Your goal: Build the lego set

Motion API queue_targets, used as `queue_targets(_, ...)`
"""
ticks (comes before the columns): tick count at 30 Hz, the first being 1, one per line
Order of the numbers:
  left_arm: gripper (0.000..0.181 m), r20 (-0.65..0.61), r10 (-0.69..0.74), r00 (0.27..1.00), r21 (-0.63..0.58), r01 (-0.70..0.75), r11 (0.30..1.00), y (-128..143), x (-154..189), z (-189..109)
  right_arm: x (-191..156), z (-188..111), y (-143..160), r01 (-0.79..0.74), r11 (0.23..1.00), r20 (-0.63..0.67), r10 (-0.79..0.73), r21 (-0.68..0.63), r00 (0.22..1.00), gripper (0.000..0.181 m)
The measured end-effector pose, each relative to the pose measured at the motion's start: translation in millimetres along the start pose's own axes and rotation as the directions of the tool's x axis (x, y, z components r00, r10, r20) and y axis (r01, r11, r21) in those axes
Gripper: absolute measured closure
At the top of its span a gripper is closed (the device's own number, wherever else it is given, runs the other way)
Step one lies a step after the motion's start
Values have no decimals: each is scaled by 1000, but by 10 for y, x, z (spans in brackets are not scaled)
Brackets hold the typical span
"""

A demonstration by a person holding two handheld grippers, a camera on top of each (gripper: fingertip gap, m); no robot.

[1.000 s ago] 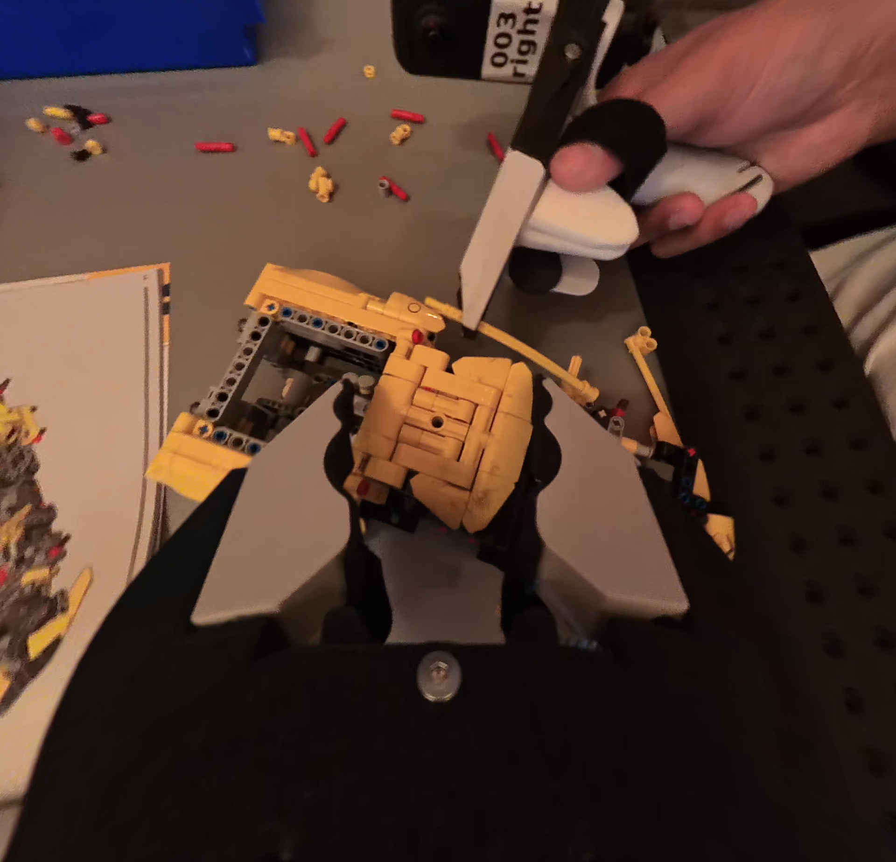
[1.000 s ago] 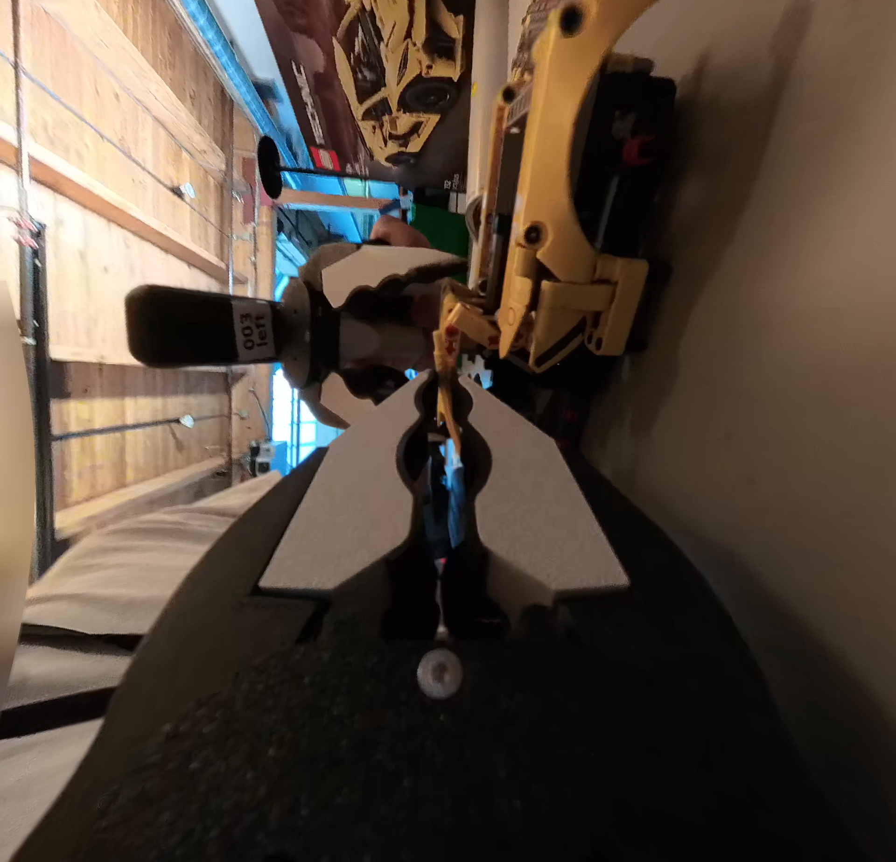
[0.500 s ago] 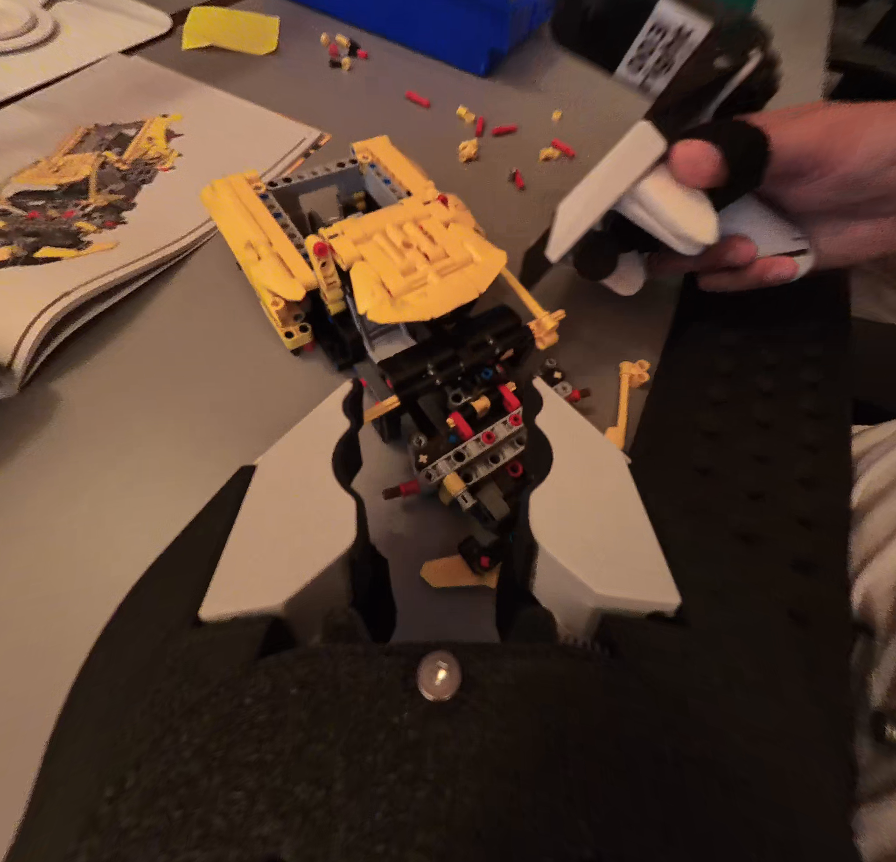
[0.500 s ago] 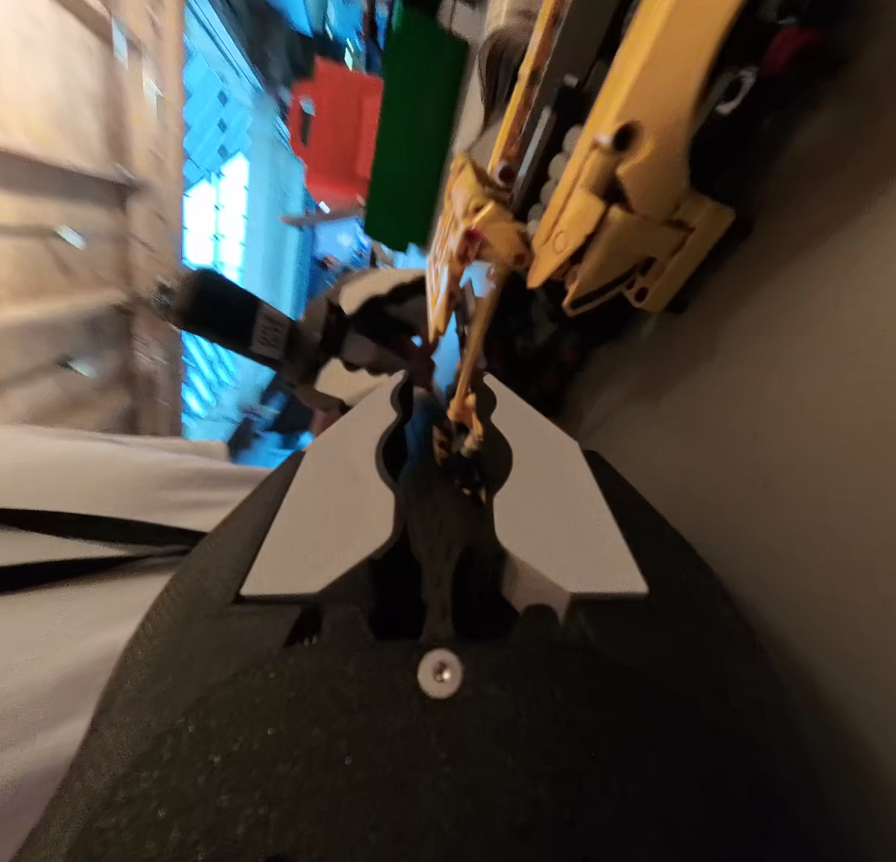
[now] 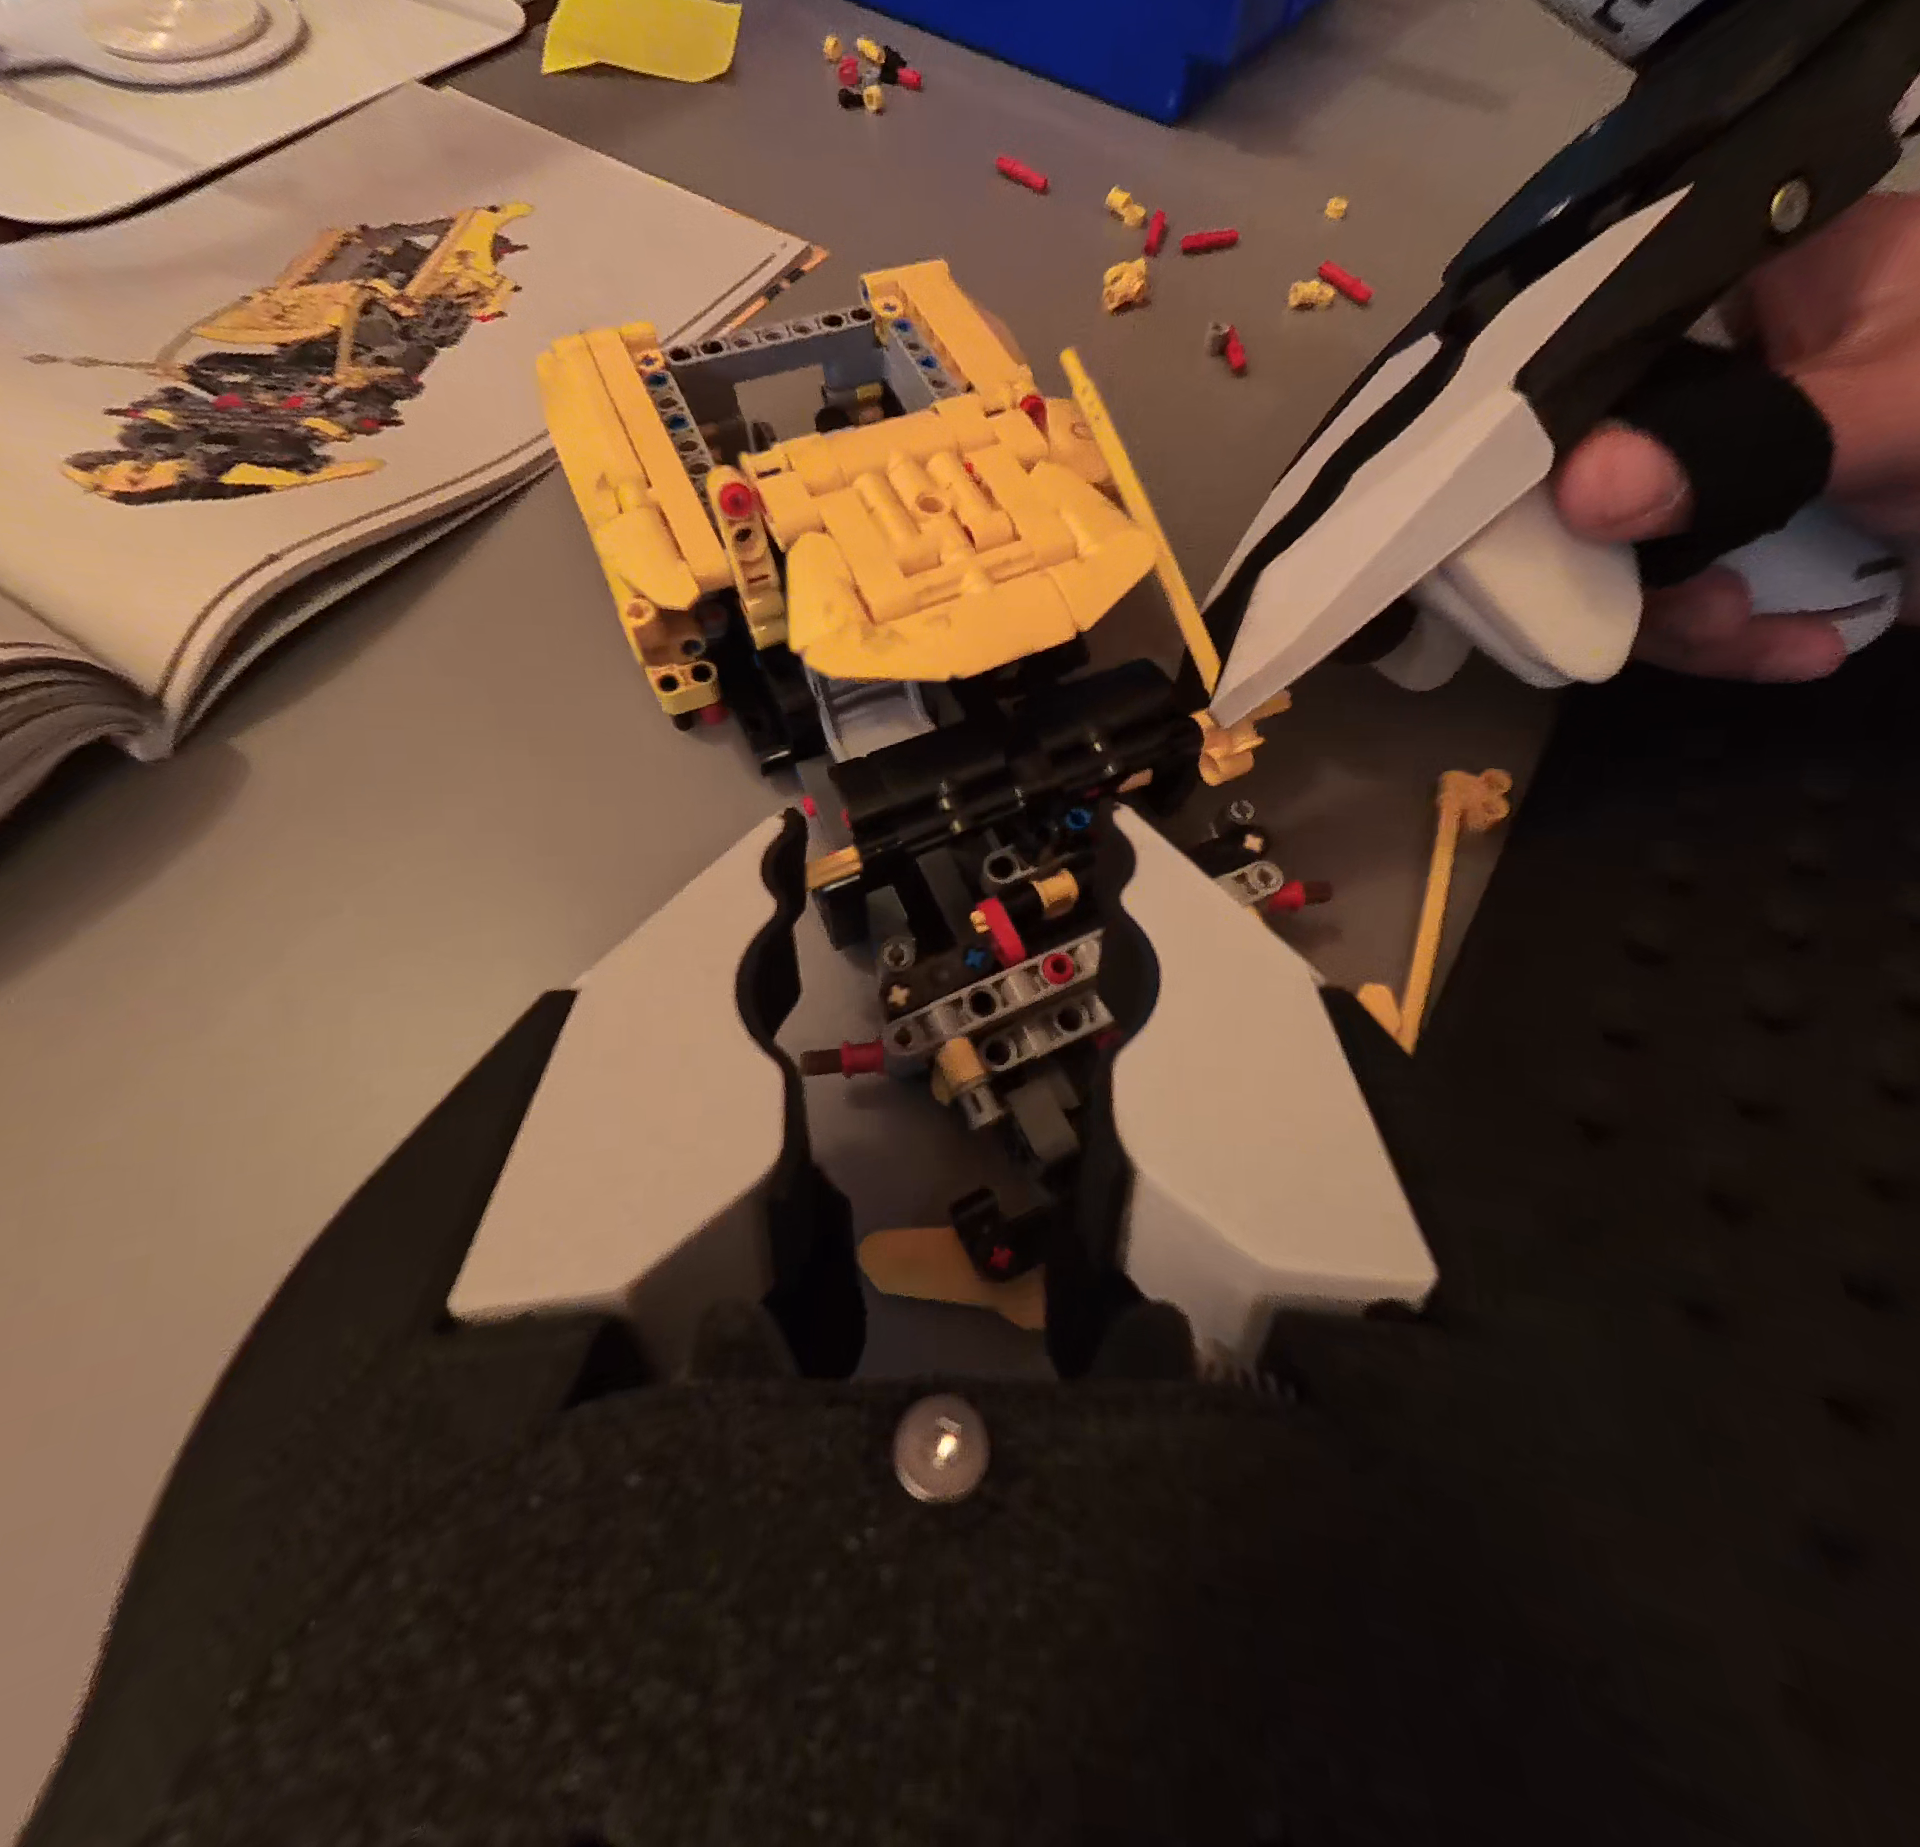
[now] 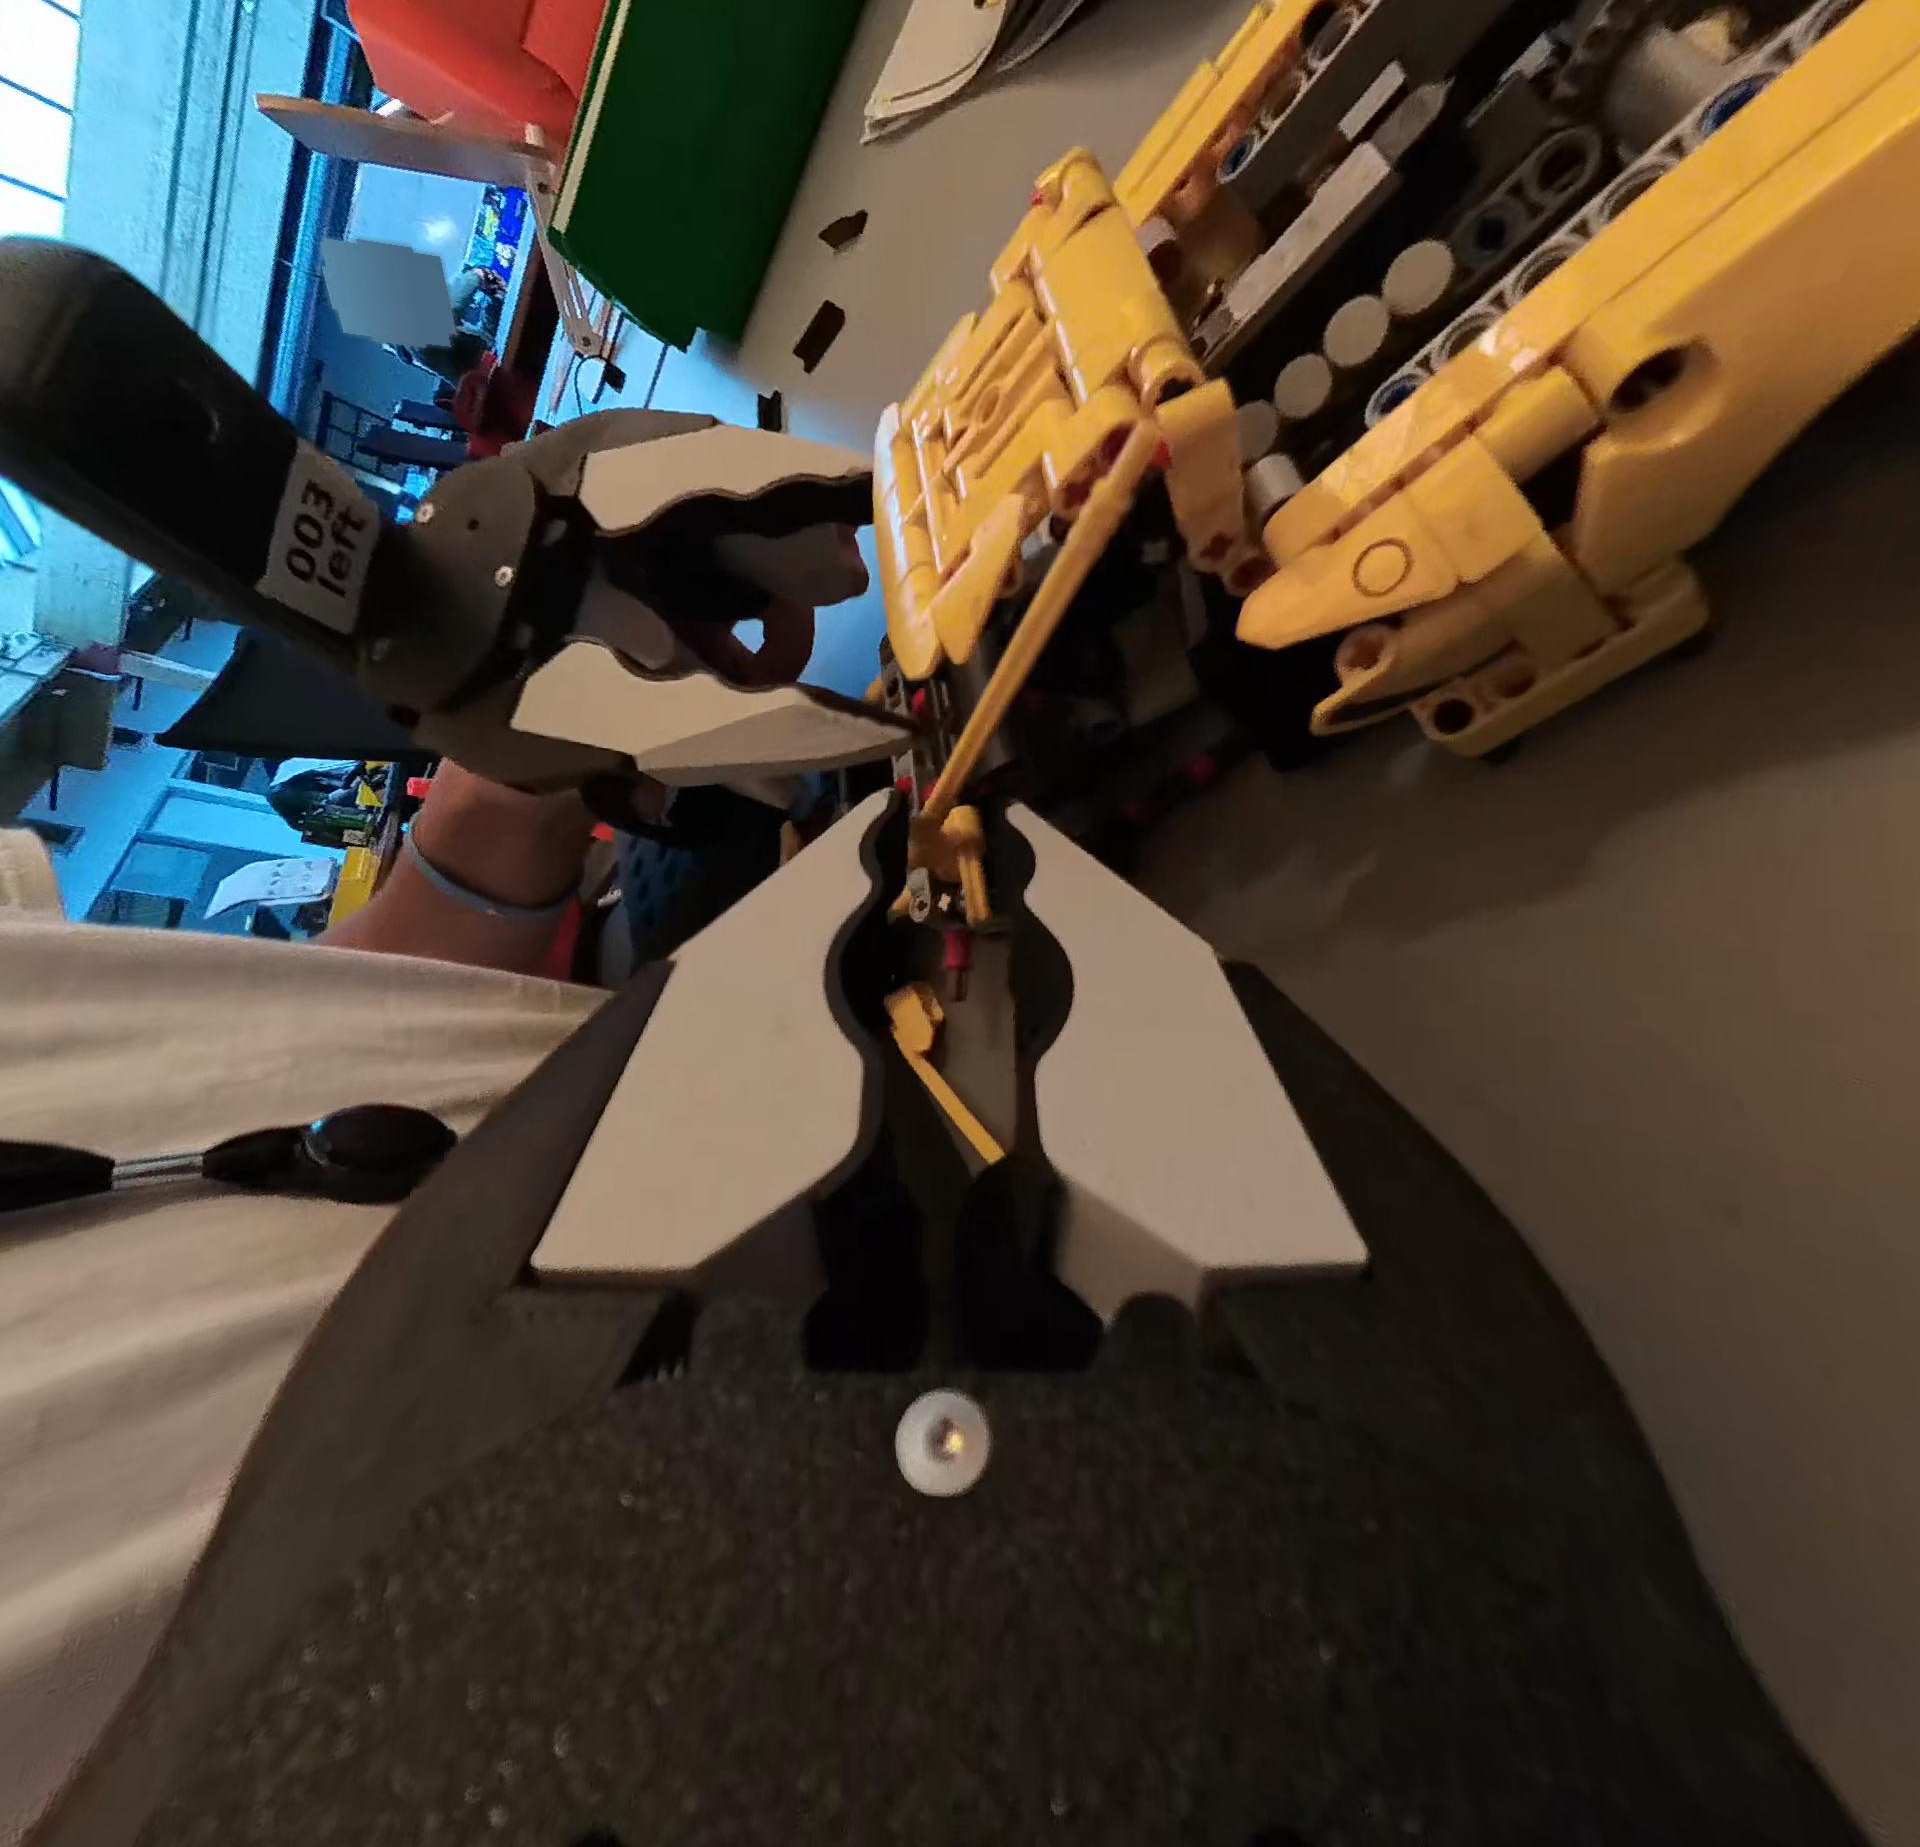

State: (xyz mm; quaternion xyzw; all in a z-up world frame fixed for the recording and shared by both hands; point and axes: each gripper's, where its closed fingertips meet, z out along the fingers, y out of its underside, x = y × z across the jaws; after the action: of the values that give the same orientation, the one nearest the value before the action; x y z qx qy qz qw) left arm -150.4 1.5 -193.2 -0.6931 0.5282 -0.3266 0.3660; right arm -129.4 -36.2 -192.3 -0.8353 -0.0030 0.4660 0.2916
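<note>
Left wrist view looks down on the yellow lego model (image 5: pixel 873 540), a half-built vehicle standing on the grey table (image 5: pixel 312 914), its yellow panelled hood toward the camera and its black and grey front frame (image 5: pixel 997 987) reaching in between the left gripper (image 5: pixel 945 862) fingers. Those fingers are spread wide, with the frame lying loosely between them; whether either pad touches it I cannot tell. A thin yellow rod (image 5: pixel 1138 530) slants along the model's right flank, ending in a small yellow connector (image 5: pixel 1231 743) at the front corner. The right gripper (image 5: pixel 1242 696) comes in from the upper right, held by a hand (image 5: pixel 1766 509), its tips down at that connector. In the right wrist view the right gripper (image 6: pixel 951 821) has its fingers nearly together around the same connector (image 6: pixel 945 857), the rod (image 6: pixel 1039 613) running up and away to the hood; a narrow gap shows at the tips, so a firm grip cannot be confirmed. The left gripper (image 6: pixel 883 623) shows there from the side, open, beside the model (image 6: pixel 1403 395).

Just right of the model's front lies a second yellow rod (image 5: pixel 1439 904), partly on the black perforated mat (image 5: pixel 1683 1070). Loose red and yellow pins (image 5: pixel 1174 239) are scattered on the table beyond. An open instruction booklet (image 5: pixel 260 395) lies to the left, a pale tray (image 5: pixel 239 72) and a yellow scrap (image 5: pixel 644 31) behind it, and a blue bin (image 5: pixel 1039 0) at the far edge
</note>
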Motion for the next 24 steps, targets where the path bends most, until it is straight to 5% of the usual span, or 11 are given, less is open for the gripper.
queue_targets(6,126,89,-6,996,-45,9,999,39,-287,-197,-114,320,-89,-51,998,-9,52,25,999,167)
queue_targets(11,127,126,3,992,-13,-2,1000,79,-181,-457,-270,563,-124,-75,997,47,74,22,996,162)
queue_targets(24,159,202,117,972,-36,-112,993,30,34,-184,-256,218,-475,-203,971,173,180,127,968,178)
